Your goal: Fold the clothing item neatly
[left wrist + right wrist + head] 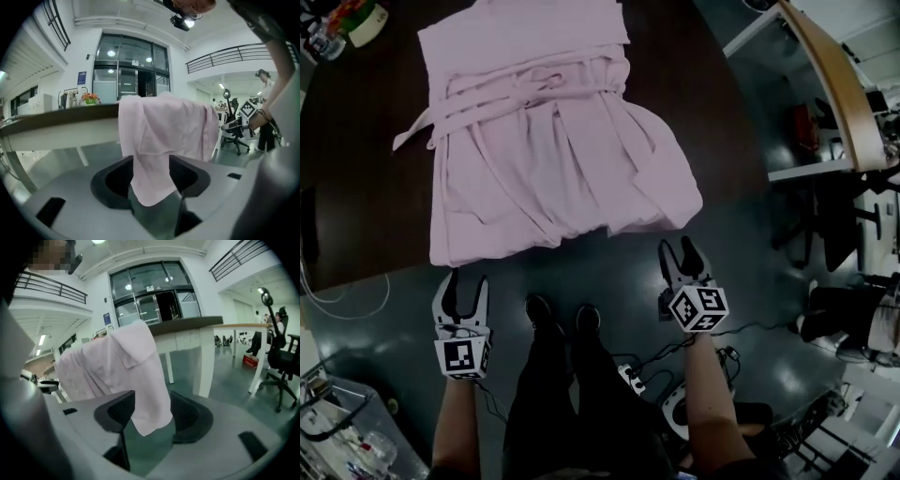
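While the pink garment (534,131) lies spread across the dark table (356,169), hem spilling over the near edge, folding seems barely begun; left gripper (466,281) and right gripper (678,248) hang below, jaws apart, empty.

A dark table (356,187) stands ahead of the left gripper (466,281) and right gripper (678,246). A pink garment (544,141) lies spread across it, its hem hanging off the near edge toward both grippers. Small clutter (342,23) sits far beyond the left gripper.
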`<state>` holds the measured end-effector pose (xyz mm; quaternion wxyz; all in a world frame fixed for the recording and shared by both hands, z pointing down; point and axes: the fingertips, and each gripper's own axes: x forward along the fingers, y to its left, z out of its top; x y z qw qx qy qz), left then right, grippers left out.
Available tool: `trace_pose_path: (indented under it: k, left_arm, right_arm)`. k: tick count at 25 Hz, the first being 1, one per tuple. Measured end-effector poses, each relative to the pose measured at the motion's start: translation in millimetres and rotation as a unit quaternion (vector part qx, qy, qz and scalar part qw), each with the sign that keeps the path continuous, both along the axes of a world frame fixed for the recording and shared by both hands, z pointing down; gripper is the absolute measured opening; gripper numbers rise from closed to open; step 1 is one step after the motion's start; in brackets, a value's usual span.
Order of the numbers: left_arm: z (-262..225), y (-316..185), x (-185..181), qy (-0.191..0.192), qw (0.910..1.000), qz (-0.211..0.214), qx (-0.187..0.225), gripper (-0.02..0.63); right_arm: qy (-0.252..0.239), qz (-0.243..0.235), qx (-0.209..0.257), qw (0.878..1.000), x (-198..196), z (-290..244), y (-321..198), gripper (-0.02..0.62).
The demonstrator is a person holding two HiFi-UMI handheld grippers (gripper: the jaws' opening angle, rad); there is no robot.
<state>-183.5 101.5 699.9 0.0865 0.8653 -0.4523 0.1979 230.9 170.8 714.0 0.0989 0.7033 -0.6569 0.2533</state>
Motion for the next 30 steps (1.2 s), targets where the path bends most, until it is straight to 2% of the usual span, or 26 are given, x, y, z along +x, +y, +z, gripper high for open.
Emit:
trace_pose_path:
  k: [3,6,9,13,17,18,19,20,26,28,30]
  left_arm:
    - [53,-7,-3,-0.017,0.9996,-0.022,-0.012,0.245]
    - [90,-19,-3,-0.015,0.9992,-0.037,-0.007,0.253]
    - [113,-30,6,-0.026,0.9993,-0.022,0.012,0.253]
    - [133,-42,19,-0.023,0.9996,-0.004,0.017,0.253]
    - [126,-55,28,-0.019,0.9995,0.015,0.021,0.246]
    - [124,-53,29,-0.024,0.9994,0.017,0.017,0.177]
    - [123,-49,28,-0.029,0.9994,0.016,0.011,0.042]
    - [121,-42,26,-0.032,0.9993,0.016,0.002,0.017]
    - [92,25,33,-0.023,0.9984,0.032,-0.041,0.015]
    - [68,48,36,-0.002,0.9982,0.03,-0.052,0.015]
    - [35,71,33,0.027,0.997,0.027,-0.067,0.015]
  right_arm:
    - [0.014,-0.033,-0.027,0.999,7,55,-3,0.222]
    - [0.014,-0.052,-0.023,0.998,14,90,-18,0.224]
    - [0.013,-0.083,0.0,0.996,6,105,-43,0.224]
    - [0.016,-0.114,0.021,0.993,-6,121,-70,0.224]
    - [0.024,-0.132,0.027,0.991,-10,120,-88,0.204]
    - [0.03,-0.137,0.02,0.99,-12,120,-85,0.149]
    - [0.036,-0.14,0.01,0.989,-14,121,-78,0.071]
    - [0.038,-0.142,-0.001,0.989,-17,121,-69,0.012]
    - [0.041,-0.171,-0.053,0.983,-35,106,-2,0.009]
    - [0.042,-0.19,-0.067,0.979,-41,89,26,0.009]
    - [0.016,-0.194,-0.077,0.978,-45,64,56,0.009]
